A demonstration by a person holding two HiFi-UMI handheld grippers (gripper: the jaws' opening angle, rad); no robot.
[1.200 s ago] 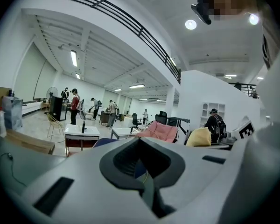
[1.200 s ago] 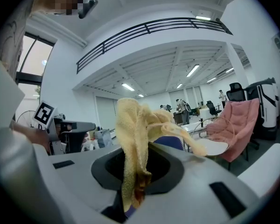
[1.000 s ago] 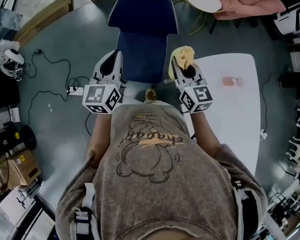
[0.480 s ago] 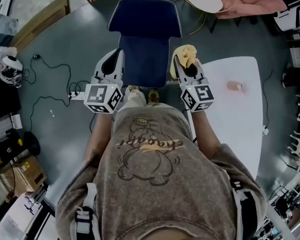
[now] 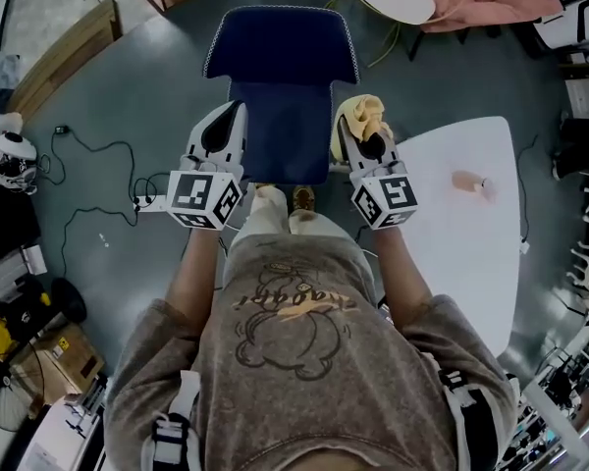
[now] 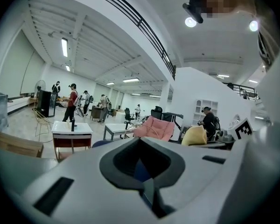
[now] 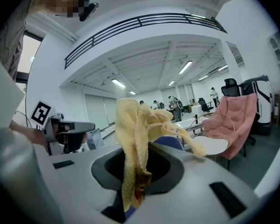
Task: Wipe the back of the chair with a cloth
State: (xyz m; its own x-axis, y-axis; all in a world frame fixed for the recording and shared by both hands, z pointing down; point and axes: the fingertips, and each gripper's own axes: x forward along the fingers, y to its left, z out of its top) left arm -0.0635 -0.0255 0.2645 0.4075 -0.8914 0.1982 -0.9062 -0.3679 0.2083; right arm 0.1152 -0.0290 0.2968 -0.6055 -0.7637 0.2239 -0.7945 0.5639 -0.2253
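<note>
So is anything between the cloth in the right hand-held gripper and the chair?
Nothing visible. The yellow cloth, clamped in the right hand-held gripper, sits right beside the blue chair at its edge. The white table lies on the cloth's far side, out of the way.

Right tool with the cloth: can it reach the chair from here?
Probably yes. The right tool, shut on the cloth, sits just off the chair, at its right edge, with nothing visible between them. The table lies on its other side.
</note>
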